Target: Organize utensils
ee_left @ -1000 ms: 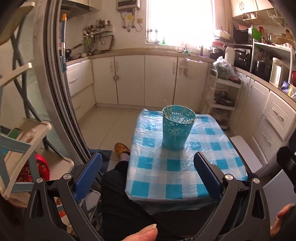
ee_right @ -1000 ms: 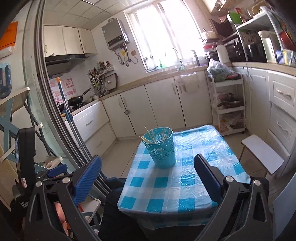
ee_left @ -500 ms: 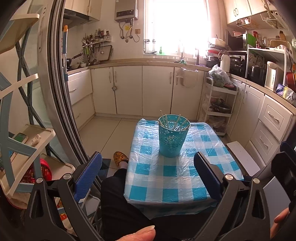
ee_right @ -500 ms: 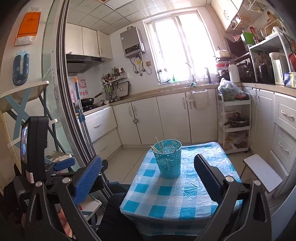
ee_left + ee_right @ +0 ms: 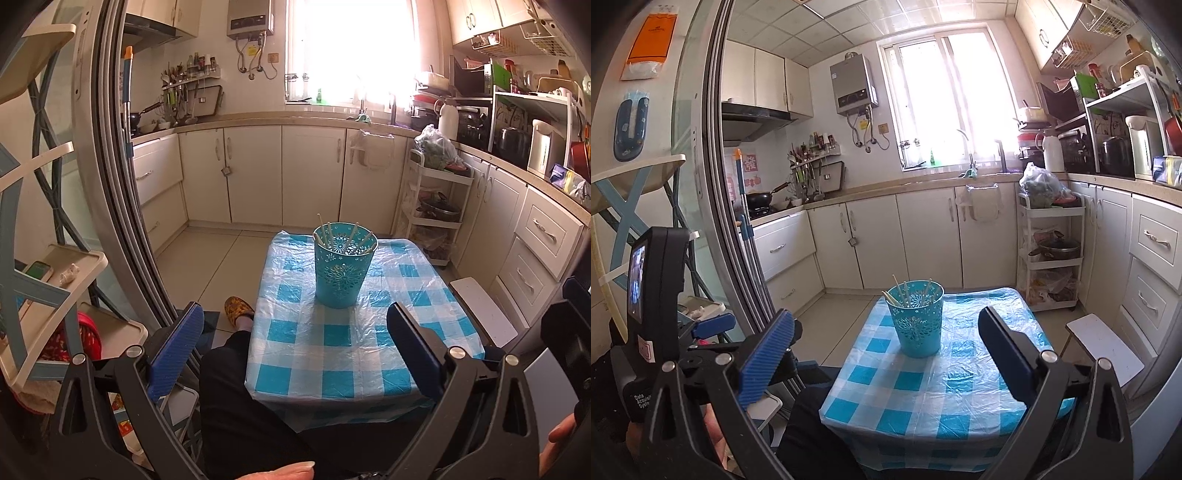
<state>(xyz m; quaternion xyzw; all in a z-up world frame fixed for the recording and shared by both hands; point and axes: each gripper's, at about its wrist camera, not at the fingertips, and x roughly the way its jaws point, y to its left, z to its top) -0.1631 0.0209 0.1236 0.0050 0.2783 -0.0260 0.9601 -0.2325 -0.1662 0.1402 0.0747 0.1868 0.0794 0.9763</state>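
A teal perforated utensil cup [image 5: 345, 264] [image 5: 917, 318] stands upright on the far half of a small table with a blue-and-white checked plastic cover [image 5: 354, 343] [image 5: 942, 384]. Several pale chopsticks [image 5: 325, 230] [image 5: 902, 291] lean inside the cup. My left gripper [image 5: 295, 350] is open and empty, held back from the table's near edge. My right gripper [image 5: 886, 354] is also open and empty, likewise short of the table. The left gripper's body [image 5: 661, 295] shows at the left of the right wrist view.
A person's dark-clothed leg [image 5: 236, 398] and patterned slipper [image 5: 238, 310] are left of the table. A white stool [image 5: 484, 310] stands at its right, a white trolley [image 5: 439, 206] behind. Cabinets [image 5: 310, 173] line the walls; a sliding door frame [image 5: 122, 184] and folding shelf [image 5: 55, 280] are left.
Both grippers have tilted up and drawn back, so the table and cup sit lower and farther in both views. The cup has not moved. Both grippers remain open.
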